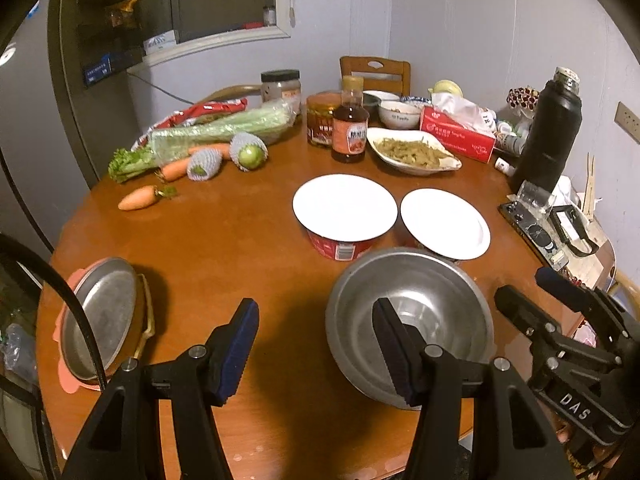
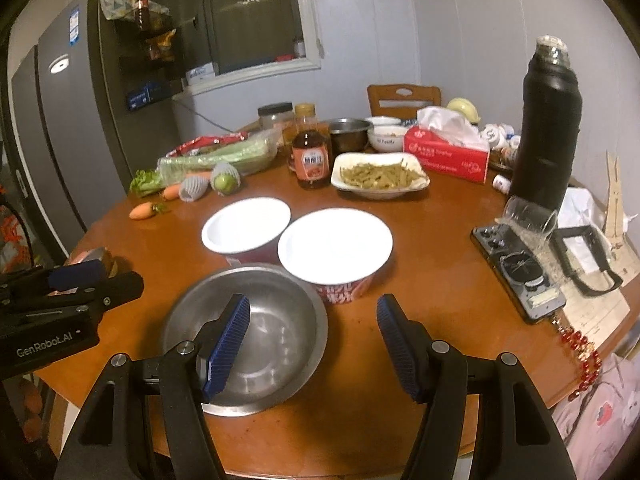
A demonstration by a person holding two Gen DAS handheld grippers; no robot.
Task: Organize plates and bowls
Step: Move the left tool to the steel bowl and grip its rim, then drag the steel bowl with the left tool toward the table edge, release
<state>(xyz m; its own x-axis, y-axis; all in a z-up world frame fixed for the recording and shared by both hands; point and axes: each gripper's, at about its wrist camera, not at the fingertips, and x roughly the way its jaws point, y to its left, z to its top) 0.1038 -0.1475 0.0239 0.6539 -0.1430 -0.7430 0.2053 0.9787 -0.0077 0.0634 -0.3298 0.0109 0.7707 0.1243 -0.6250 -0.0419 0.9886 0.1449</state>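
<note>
We take the steel bowl (image 1: 410, 326) as landmark: empty, upright, near the front edge of the round tabletop (image 1: 224, 240). Just behind the steel bowl stand two red paper bowls with white insides, one (image 1: 345, 210) behind-left, the other (image 1: 445, 223) behind-right and partly hidden by its rim. Well left of the steel bowl a steel plate (image 1: 102, 314) lies on a pink lid, cut by a dark cable at the view's edge. The left tongs (image 1: 316, 354) are spread, holding nothing, one finger over the bowl's left rim; the right tongs (image 2: 314, 350) are also spread and empty, their left finger over the bowl's inside. From the right wrist view the bowl lies ahead and left, from the left wrist view ahead and right, so it sits between both; we judge either hand about equally near. Bowl is round, no long axis, rim grip likely. Farther behind the bowl: food dish (image 1: 414, 152), sauce bottle (image 1: 350, 124), black flask (image 1: 546, 128). More bowls at the back are too small to make out.
</note>
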